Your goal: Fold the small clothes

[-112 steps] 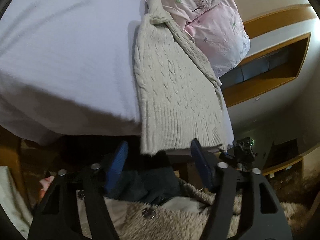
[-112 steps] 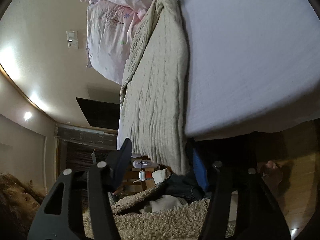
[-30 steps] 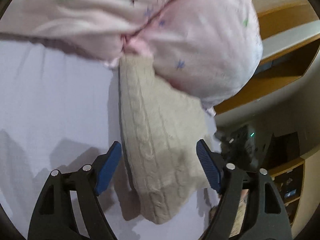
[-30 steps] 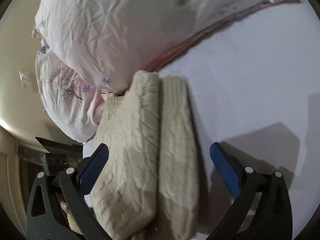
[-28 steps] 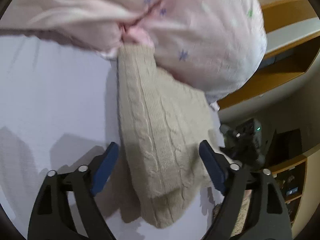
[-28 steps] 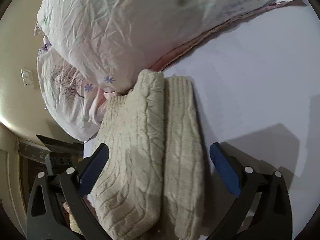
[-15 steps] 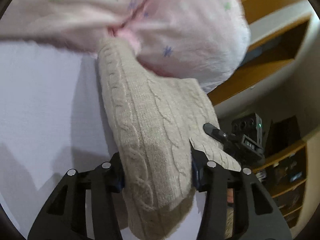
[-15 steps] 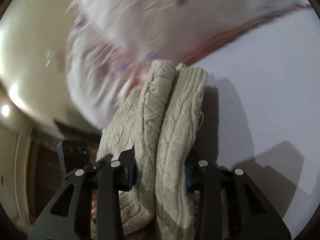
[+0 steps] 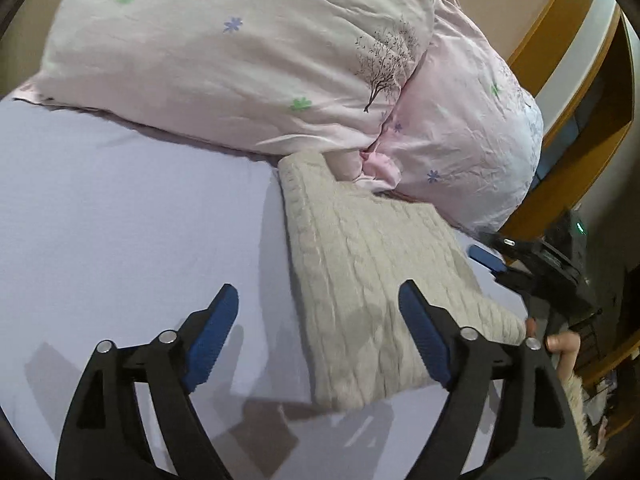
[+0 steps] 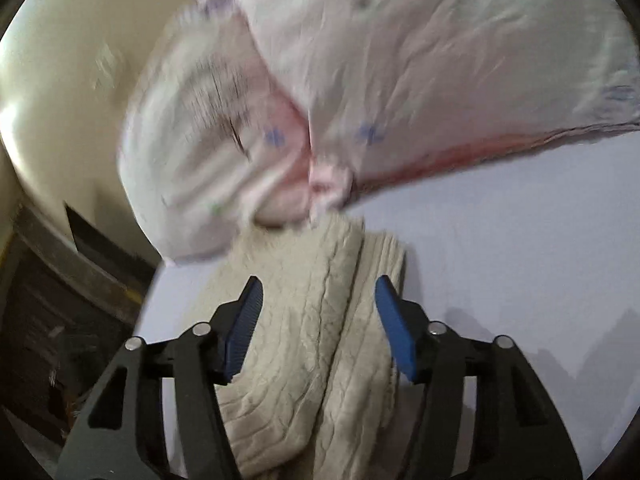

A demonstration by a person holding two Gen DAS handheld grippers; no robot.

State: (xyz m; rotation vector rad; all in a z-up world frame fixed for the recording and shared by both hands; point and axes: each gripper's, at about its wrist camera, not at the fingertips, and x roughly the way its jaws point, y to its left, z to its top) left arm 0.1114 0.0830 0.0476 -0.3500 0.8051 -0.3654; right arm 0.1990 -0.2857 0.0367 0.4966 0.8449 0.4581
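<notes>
A folded cream cable-knit sweater (image 9: 372,276) lies on the lavender bed sheet (image 9: 120,216), its far end against the pink pillows. My left gripper (image 9: 318,322) is open over the sweater's near left edge, blue pads apart, holding nothing. In the right wrist view the sweater (image 10: 316,340) shows as two thick folded layers side by side. My right gripper (image 10: 318,316) is open with its pads on either side of the sweater, not clamped. The right gripper (image 9: 486,259) also shows in the left wrist view, beyond the sweater's right edge.
Two pink floral pillows (image 9: 248,56) (image 9: 472,148) lie along the head of the bed, also in the right wrist view (image 10: 420,80). A wooden headboard shelf (image 9: 576,120) is at the right. The bed edge drops off at the right, with dark furniture (image 10: 60,300) beyond.
Half a second ago both grippers were shut on the folded sweater. Both have let go and opened, and the sweater now lies flat on the sheet by the pillows.
</notes>
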